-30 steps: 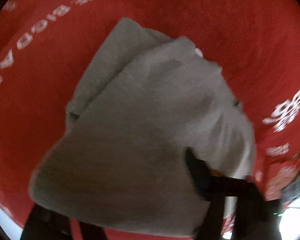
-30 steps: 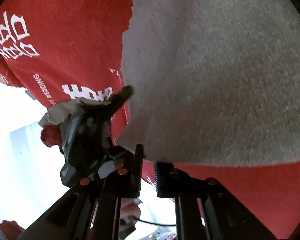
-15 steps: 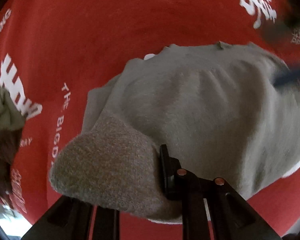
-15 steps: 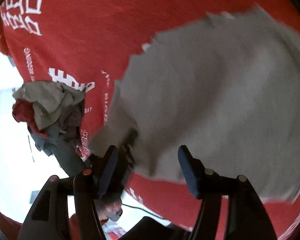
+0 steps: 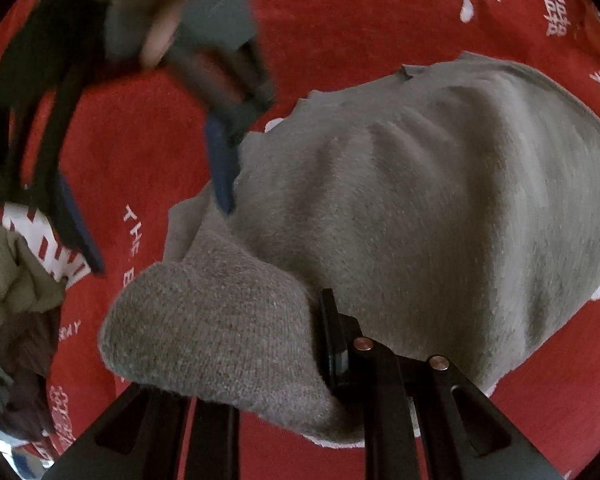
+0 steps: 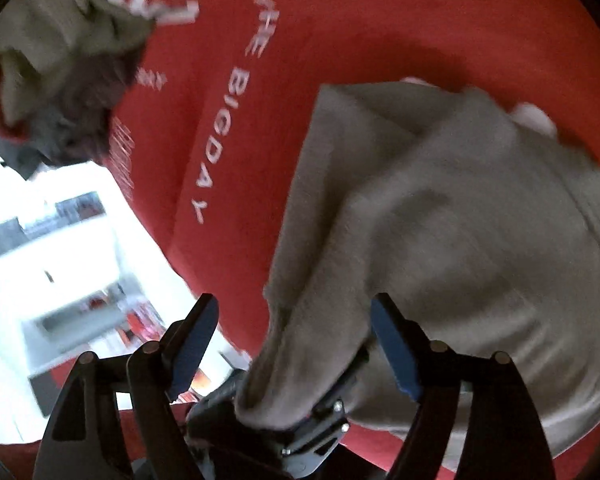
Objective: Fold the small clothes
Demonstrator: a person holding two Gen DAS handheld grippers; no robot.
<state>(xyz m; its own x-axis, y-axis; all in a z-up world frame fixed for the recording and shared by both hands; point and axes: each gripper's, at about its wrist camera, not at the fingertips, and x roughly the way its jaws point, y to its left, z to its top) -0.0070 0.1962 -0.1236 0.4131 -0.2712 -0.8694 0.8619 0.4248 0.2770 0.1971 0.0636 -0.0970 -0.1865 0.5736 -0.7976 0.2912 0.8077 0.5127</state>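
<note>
1. At the left edge of the red cloth [image 5: 340, 32], my left wrist view shows a crumpled pile of clothes [image 5: 12, 292], olive over dark maroon. My right wrist view shows the same pile [image 6: 60, 80] at a corner of the cloth, with bright floor beyond the edge.
2. The red cloth is a felt-like cover printed with white lettering [image 6: 212, 120].
3. The right gripper [image 5: 152, 208] appears blurred in my left view, blue pads spread wide, one fingertip [image 5: 220, 176] at the garment's edge. Its jaws are opening; in my right view a fold of fabric lies between them, unpressed by the pads [image 6: 396, 344].
4. The grey knit garment [image 5: 420, 208], soft and fuzzy, partly folded, lies middle to right on the cloth.
5. My left gripper [image 5: 260, 360] stands narrow, clamped on a thick rounded fold of that garment; one finger is hidden beneath the knit.
</note>
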